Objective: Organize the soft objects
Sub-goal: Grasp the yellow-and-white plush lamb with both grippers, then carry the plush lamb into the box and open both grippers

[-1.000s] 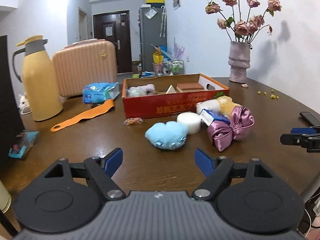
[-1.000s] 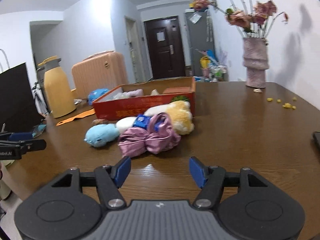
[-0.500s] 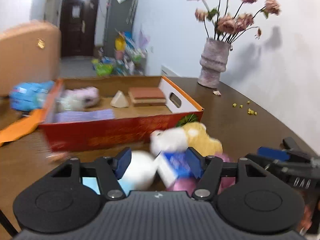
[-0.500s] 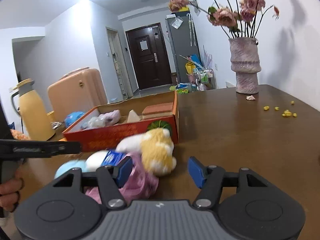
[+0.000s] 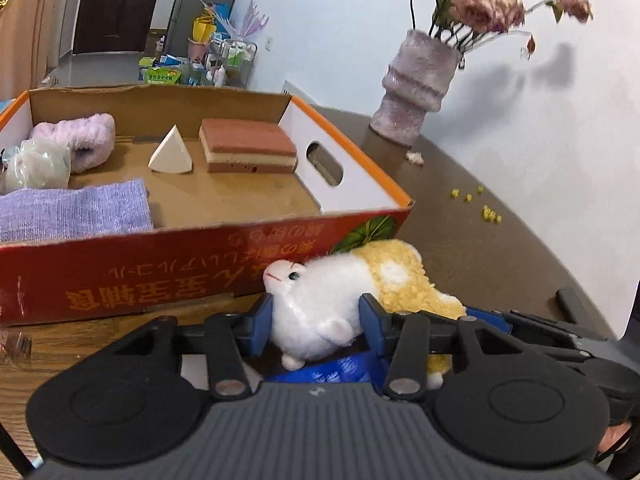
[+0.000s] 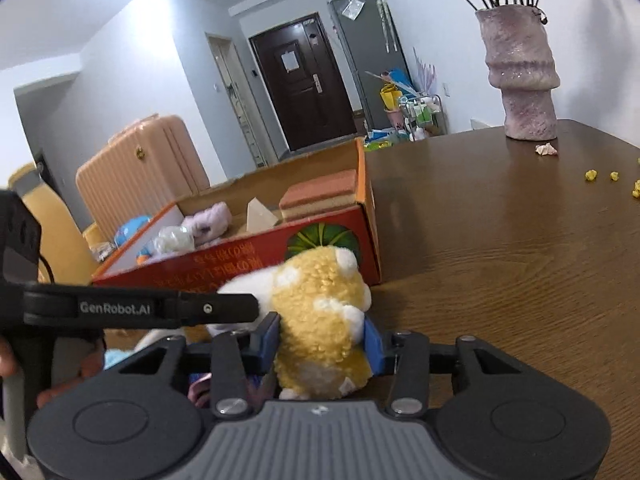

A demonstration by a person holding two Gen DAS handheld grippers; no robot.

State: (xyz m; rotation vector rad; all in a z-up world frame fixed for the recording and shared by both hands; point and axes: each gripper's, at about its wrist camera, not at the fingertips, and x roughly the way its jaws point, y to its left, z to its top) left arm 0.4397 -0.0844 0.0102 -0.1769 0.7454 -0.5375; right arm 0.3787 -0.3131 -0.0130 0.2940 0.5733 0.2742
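A white and yellow plush toy lies on the brown table against the front wall of a red cardboard box. My left gripper has its blue pads against the toy's white front part, and its jaws are closing. My right gripper has its pads pressed into the yellow back from the other side, jaws closing too. A blue packet lies under the toy. The left gripper's finger crosses the right wrist view.
The box holds a purple cloth, a white cone sponge, a layered brown sponge and a lilac fluffy piece. A pink vase and yellow crumbs stand at the right. A peach suitcase is behind the table.
Both grippers came forward from the table's near side to the plush toy. Their jaws narrowed from wide open to touching it. The left one swung right, past the blue plush.
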